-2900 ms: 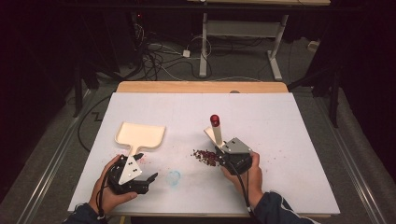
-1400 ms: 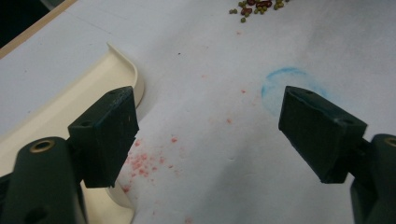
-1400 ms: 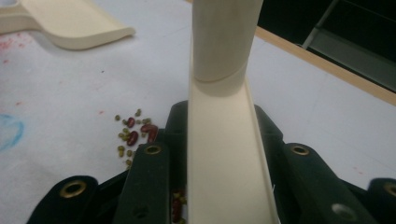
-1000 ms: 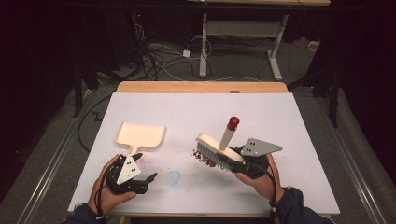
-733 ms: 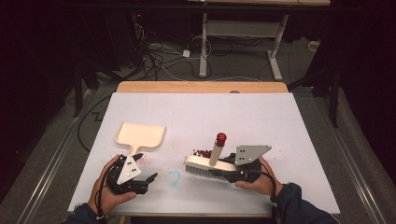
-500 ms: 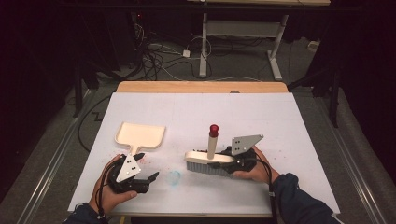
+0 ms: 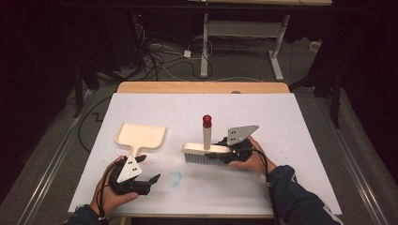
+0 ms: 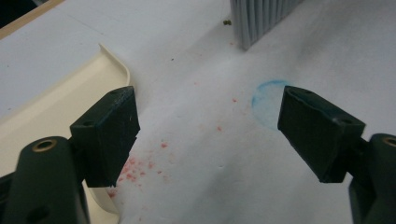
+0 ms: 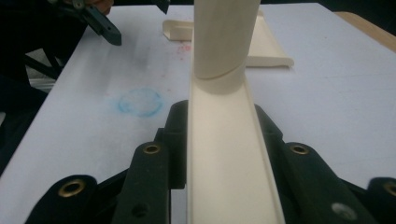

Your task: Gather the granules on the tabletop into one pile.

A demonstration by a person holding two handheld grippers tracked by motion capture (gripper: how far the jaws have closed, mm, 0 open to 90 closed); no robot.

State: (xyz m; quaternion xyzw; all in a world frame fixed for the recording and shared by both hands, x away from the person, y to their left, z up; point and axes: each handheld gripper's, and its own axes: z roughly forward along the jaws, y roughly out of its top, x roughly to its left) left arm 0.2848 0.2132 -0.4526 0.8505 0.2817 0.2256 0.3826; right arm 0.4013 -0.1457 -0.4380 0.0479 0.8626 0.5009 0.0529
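A cream brush (image 7: pixel 205 150) with grey bristles stands bristles-down on the white table (image 7: pixel 300 140). Its handle rises upright to a red tip (image 7: pixel 207 118). My right gripper (image 7: pixel 220 153) is shut on the right end of the brush head, and in the right gripper view the jaws (image 9: pixel 219 121) clamp the cream brush back (image 9: pixel 224 158) from both sides. A cream dustpan (image 7: pixel 141 136) lies to the left. My left gripper (image 7: pixel 149 168) rests just below the pan's handle, open and empty (image 8: pixel 210 121), with the dustpan's edge (image 8: pixel 56 102) beside its left jaw.
A blue circle mark (image 7: pixel 175 178) and faint red specks (image 8: pixel 135 165) stain the table between the grippers. The grey bristles (image 8: pixel 261 18) stand just beyond the left jaws. A wooden strip (image 7: pixel 202 87) runs along the table's far edge; cables and a desk frame lie on the floor behind.
My right gripper carried the brush leftward and lowered it from a raised tilt to bristles-down where the dark red crumbs lay. The left hand stayed put.
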